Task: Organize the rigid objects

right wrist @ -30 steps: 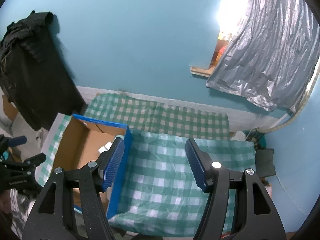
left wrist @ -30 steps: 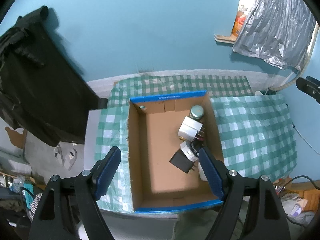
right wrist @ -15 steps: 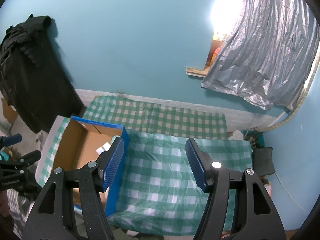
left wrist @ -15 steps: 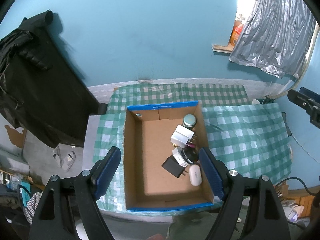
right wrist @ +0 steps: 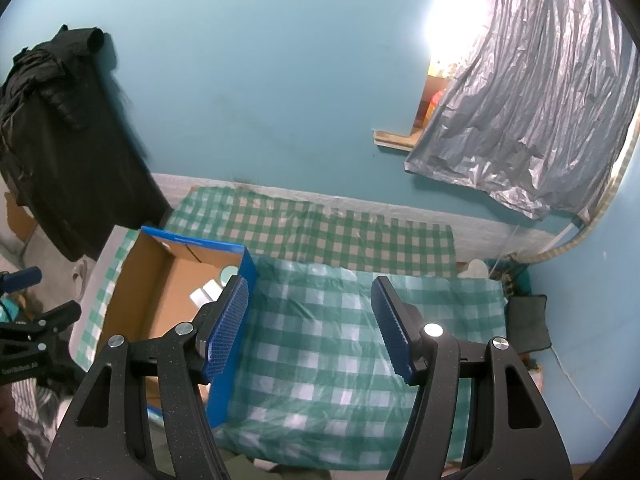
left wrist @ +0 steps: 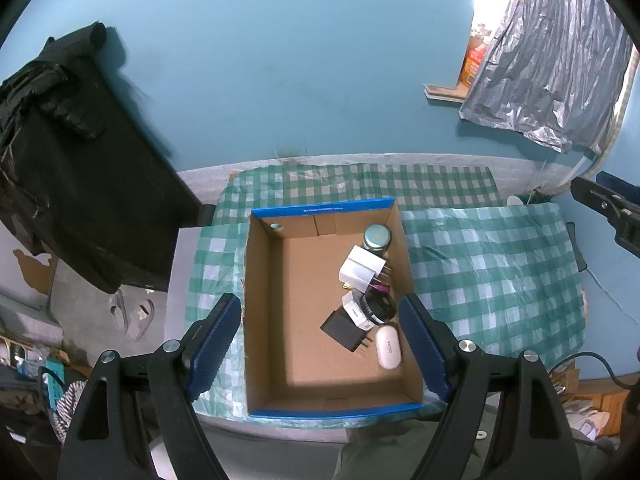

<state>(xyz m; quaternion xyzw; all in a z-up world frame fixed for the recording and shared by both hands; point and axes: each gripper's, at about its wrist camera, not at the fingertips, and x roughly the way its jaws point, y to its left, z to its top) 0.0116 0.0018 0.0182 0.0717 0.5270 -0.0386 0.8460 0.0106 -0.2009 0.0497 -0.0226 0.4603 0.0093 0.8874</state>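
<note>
Cardboard box (left wrist: 264,312) holds jar (left wrist: 376,237), chargers (left wrist: 361,269), white case (left wrist: 388,347); both tongs apart, empty.

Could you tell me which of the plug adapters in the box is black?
The black adapter lies nearest the box's front edge, prongs toward the white case; the other adapter, farther back, is white.

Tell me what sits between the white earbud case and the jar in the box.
In the left wrist view, between the earbud case and the jar lie a black charger, a black round item and a white adapter.
</note>
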